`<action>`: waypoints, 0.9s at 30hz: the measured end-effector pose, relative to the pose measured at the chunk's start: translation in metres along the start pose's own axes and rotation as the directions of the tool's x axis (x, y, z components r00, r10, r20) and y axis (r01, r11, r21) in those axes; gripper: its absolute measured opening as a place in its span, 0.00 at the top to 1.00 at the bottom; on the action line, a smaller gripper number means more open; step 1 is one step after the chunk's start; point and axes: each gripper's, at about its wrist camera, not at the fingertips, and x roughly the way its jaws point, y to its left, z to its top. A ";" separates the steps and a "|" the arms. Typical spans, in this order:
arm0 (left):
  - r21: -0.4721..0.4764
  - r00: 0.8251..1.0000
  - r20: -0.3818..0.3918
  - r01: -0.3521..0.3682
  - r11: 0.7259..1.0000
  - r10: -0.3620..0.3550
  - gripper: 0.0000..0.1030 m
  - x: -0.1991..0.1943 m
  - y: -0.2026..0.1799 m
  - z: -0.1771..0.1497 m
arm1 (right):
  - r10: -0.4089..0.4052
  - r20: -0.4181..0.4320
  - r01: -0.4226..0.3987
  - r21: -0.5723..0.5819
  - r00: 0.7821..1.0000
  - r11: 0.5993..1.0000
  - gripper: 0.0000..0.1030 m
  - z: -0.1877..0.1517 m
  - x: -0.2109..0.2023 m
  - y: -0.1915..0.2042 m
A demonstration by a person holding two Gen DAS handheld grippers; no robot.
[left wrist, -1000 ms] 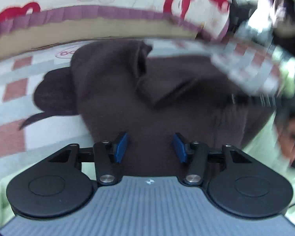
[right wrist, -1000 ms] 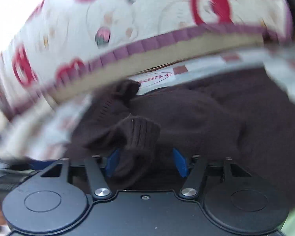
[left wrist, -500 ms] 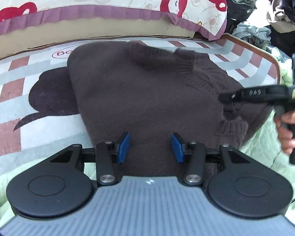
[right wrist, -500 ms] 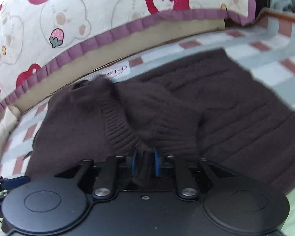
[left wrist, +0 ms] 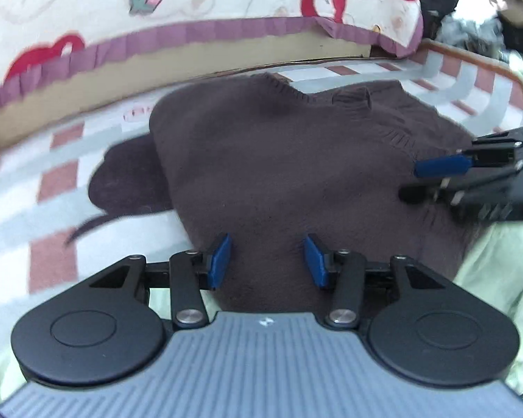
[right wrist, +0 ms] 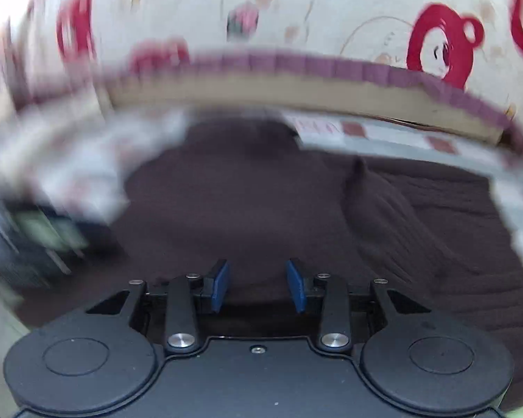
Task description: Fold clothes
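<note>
Mid-fold, my left gripper (left wrist: 267, 260) and right gripper (right wrist: 258, 285) both gaped empty over the brown knit sweater (left wrist: 296, 160) ahead; next, regrip an edge.

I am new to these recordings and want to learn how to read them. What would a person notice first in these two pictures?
First, the dark brown sweater spread over the checked blanket, filling the middle of both views. Behind it lies a white cover with red bears and a purple frill. The open left gripper hovers at the sweater's near edge, and the right gripper, also open, reaches in over its right side.
</note>
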 end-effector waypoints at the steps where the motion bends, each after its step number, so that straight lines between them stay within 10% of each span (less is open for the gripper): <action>1: -0.008 1.000 0.016 0.016 1.000 -0.016 0.56 -0.001 0.000 0.002 | -0.006 -0.008 0.006 0.004 1.000 1.000 0.62 -0.004 0.001 0.000; 6: 0.029 0.976 0.155 0.150 0.988 -0.152 0.48 0.007 -0.011 0.043 | 0.125 -0.003 -0.118 0.310 0.992 0.943 0.59 -0.009 0.002 -0.033; 14: 0.028 0.983 -0.177 -0.050 0.998 0.054 0.52 0.130 0.006 0.125 | 0.113 0.068 -0.130 0.346 0.991 0.929 0.57 -0.003 -0.019 -0.049; 21: 0.019 0.971 -0.123 -0.204 0.979 0.205 0.49 0.122 0.005 0.134 | -0.011 0.009 0.006 0.447 1.000 0.894 0.57 -0.033 -0.048 -0.102; 23: 0.086 0.996 -0.011 -0.092 0.992 0.093 0.37 0.086 -0.023 0.132 | -0.065 0.009 0.050 0.548 0.998 0.835 0.56 -0.050 -0.067 -0.132; 27: 0.177 0.995 -0.052 0.092 0.980 -0.084 0.32 0.057 -0.066 0.107 | -0.155 -0.005 0.114 0.703 0.988 0.703 0.48 -0.081 -0.095 -0.175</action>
